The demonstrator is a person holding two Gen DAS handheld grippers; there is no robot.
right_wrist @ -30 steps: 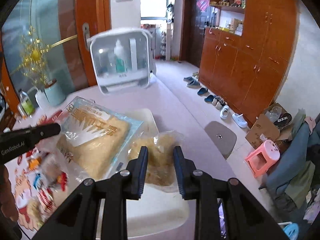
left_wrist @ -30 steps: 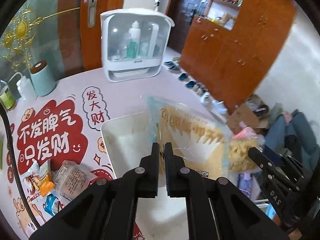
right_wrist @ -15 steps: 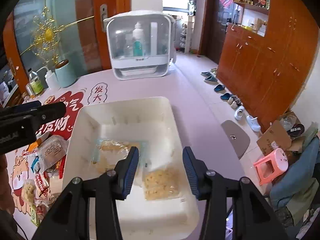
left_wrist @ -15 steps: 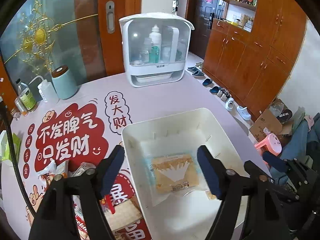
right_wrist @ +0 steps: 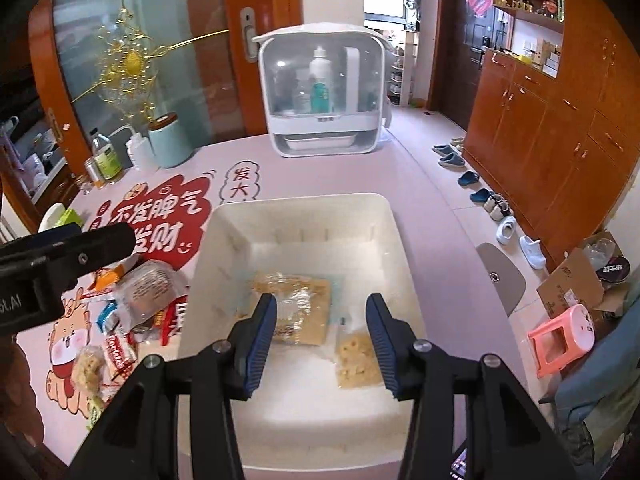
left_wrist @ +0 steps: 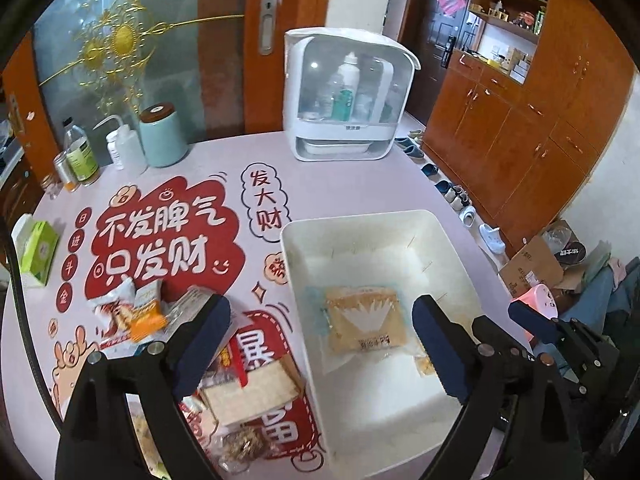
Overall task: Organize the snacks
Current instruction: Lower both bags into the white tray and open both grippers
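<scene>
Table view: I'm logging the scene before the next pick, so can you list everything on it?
bin: one, white, right side of table
snack packs in bin: two, tan, clear wrap; large one mid-floor, small one nearer right
loose snacks: a pile, mixed red, orange, tan, left of bin
cabinet: one, white, clear front, bottles inside, far edge
canister: one, pale teal, far left
bottles: several, beside canister
box: one, green, left edge
mat: one, red print
left gripper: black, open
right gripper: black, open

Left gripper [left_wrist: 320, 344]: black angular arms, silver screws, dark blue pads. Right gripper [right_wrist: 322, 334]: matching black frame, ribbed blue fingers [right_wrist: 262, 334], silver screws.
</scene>
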